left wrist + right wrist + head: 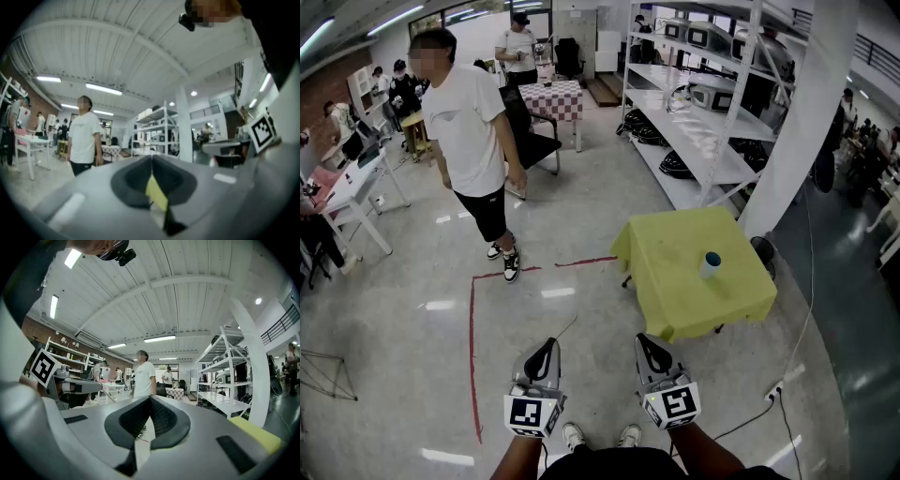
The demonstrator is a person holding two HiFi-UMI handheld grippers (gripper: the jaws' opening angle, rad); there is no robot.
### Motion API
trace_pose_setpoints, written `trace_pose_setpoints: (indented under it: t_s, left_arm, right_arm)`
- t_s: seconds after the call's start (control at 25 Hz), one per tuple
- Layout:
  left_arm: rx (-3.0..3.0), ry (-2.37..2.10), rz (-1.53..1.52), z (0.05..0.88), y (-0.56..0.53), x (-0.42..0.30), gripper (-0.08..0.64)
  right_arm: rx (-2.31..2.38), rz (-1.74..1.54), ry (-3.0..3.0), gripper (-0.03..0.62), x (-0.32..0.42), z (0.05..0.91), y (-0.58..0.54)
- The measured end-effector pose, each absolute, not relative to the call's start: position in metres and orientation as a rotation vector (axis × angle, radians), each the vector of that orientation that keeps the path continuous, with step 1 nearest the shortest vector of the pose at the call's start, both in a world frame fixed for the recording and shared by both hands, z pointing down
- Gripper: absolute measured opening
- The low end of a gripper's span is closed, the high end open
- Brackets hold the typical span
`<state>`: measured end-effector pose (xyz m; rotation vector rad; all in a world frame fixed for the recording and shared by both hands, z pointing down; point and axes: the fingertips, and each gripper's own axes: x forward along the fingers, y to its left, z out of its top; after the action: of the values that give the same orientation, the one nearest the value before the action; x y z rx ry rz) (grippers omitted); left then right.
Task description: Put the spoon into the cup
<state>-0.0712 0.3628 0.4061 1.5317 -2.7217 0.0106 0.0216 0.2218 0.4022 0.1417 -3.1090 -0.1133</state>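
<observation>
A white cup (711,265) with a blue top stands on the yellow-covered table (675,291), ahead and to the right of both grippers. My left gripper (547,349) is held level and low in the head view. It is shut on the spoon (567,328), a thin stick jutting forward from its tips. From the right gripper view the spoon (110,396) also shows, poking out of the left gripper. A pale yellow strip (157,192) sits between the left jaws. My right gripper (650,345) is shut with nothing in it, well short of the table.
A person in a white T-shirt (473,122) stands on the floor ahead left. White metal shelving (703,103) and a white pillar (802,112) rise behind the table. Red tape (472,347) marks the floor, and a cable (769,398) trails at right.
</observation>
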Motion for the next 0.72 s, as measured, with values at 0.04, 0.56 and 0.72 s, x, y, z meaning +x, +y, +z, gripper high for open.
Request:
trace_pose_setpoints:
  t_s: [0.04,0.56,0.72]
  left_arm:
    - [1.532,-2.723,0.010,0.406,0.363,-0.073,0.011]
    - [1.596,-2.699,0.042,0.407,0.374,-0.087,0.011]
    - [1.630,-2.682,0.031,0.409,0.380,-0.092,0.011]
  right_arm:
    - [0.142,-0.116,-3.110,0.006,0.019,0.401,0.222]
    - [0.184,-0.094,-3.113,0.006,-0.003,0.403,0.239]
    - [0.233,-0.061,-3.113,0.006,-0.009,0.405,0.242]
